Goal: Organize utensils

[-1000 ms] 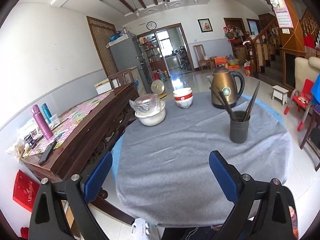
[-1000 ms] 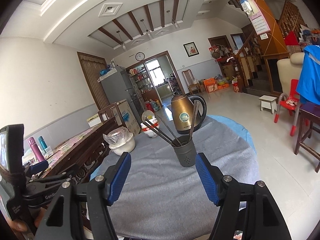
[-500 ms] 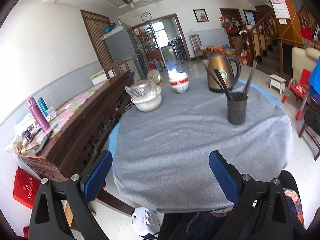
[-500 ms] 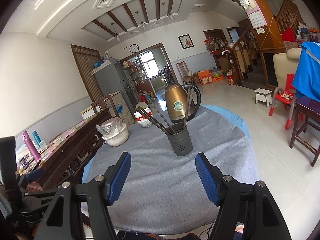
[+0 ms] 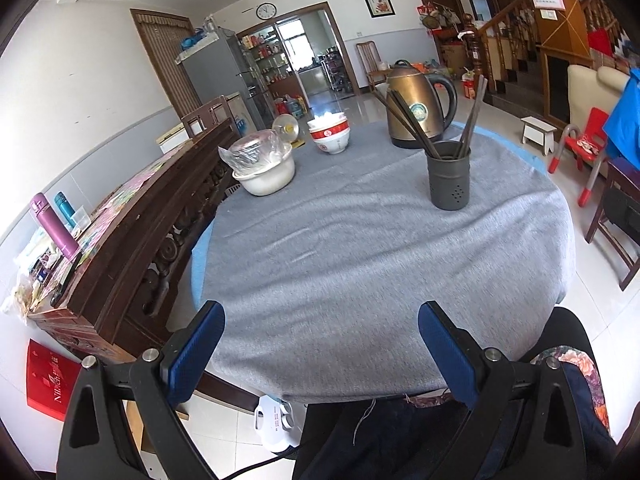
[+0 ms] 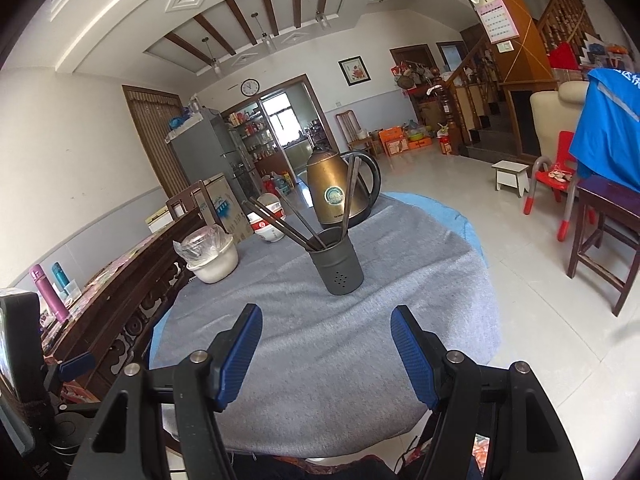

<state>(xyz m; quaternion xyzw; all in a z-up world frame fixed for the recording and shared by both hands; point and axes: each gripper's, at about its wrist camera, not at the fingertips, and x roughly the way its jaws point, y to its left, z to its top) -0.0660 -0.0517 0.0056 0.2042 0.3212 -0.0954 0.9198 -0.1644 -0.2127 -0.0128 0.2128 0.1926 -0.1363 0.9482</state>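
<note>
Evidently I held both my left gripper [image 5: 320, 344] and right gripper [image 6: 326, 346] back at the bench [image 5: 360, 264] edge, fingers wide apart and empty, since the chopsticks [image 6: 280, 222] stood in their holder [image 6: 339, 266] mid-bench.

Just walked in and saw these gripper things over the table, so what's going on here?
A person holds a two-finger gripper in each hand near the front edge of a round table with a grey cloth. Both the left gripper and the right gripper have open jaws and hold nothing. The chopsticks already stand in the dark holder, in front of the kettle, with bowls to its left.
</note>
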